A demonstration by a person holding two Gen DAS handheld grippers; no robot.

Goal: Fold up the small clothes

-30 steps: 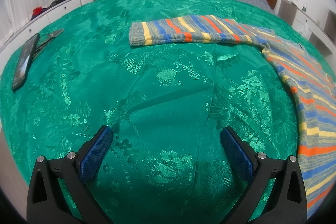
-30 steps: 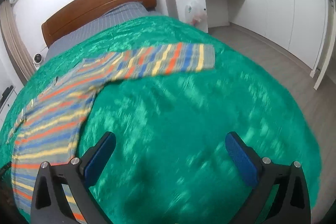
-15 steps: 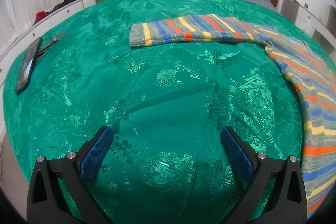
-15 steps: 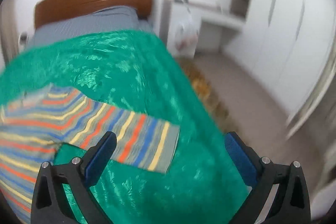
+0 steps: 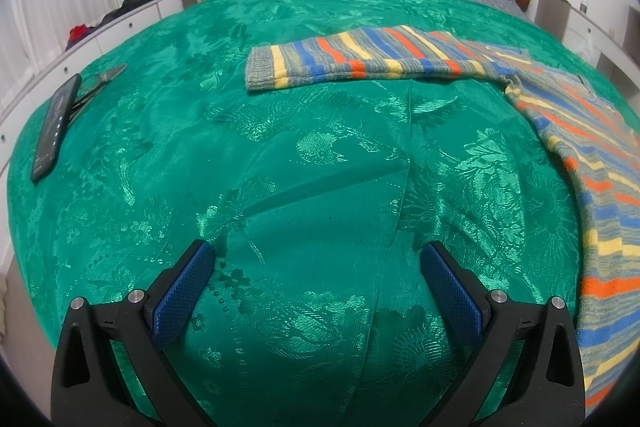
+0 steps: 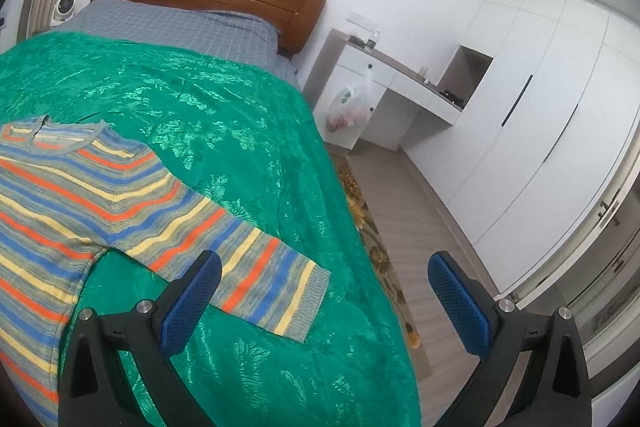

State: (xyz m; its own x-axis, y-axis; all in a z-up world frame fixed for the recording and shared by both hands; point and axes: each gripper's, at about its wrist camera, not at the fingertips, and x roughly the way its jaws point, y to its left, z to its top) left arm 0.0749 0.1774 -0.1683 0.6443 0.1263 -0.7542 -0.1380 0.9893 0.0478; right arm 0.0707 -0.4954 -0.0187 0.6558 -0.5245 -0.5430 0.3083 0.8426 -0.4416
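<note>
Striped sweater [image 6: 100, 203] flat on green bedspread [image 5: 320, 187], both claws agape

Orange-yellow-blue-grey striped sweater [image 5: 400, 61] on green floral-patterned bedspread [image 5: 312, 187]

The striped sweater [image 5: 592, 163] runs off the right edge in the left wrist view, its hem unseen; in the right wrist view its left half is cut off; items on the shelf [image 5: 108, 17], perhaps clothes, are too small to identify
</note>
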